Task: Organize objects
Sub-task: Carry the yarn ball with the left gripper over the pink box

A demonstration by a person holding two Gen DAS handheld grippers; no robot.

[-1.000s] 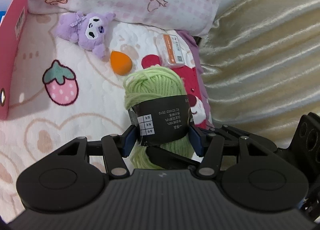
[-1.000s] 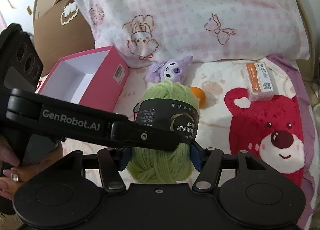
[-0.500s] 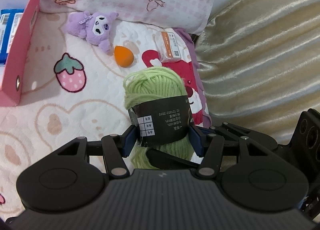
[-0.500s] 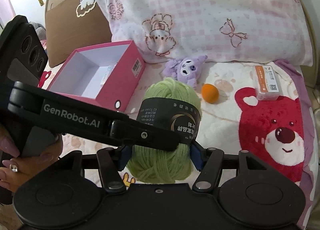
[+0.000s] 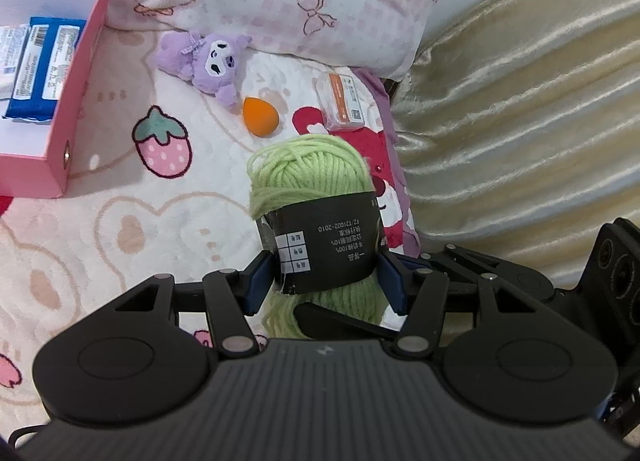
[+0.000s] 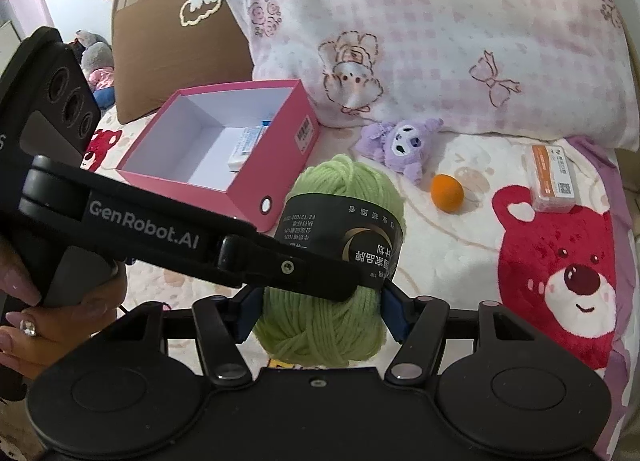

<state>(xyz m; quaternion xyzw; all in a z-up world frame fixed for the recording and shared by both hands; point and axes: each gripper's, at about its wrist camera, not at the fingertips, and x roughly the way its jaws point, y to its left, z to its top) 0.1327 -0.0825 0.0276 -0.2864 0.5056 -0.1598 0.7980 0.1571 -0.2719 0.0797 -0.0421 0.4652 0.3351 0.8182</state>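
A green yarn ball (image 5: 310, 181) with a black paper band is held above the bed by both grippers. My left gripper (image 5: 324, 281) is shut on its banded middle. My right gripper (image 6: 322, 311) is shut on the same yarn ball (image 6: 344, 189), crossing the left one at right angles. A pink box (image 6: 280, 165) stands open on the bed to the left; it also shows in the left wrist view (image 5: 76, 73), with blue packets (image 5: 42, 69) inside. A purple plush (image 5: 212, 61), an orange sponge (image 5: 260, 117) and a small orange-labelled box (image 5: 344, 101) lie beyond the yarn.
A pink checked pillow (image 6: 440, 41) lies along the back. A beige blanket (image 5: 520, 121) rises at the right of the bed. A brown cushion (image 6: 168, 45) stands behind the pink box. The sheet (image 6: 568, 281) has a red bear print.
Both grippers have lifted and pulled back with the yarn ball, moving left. The pink box and its blue packets have come further into view.
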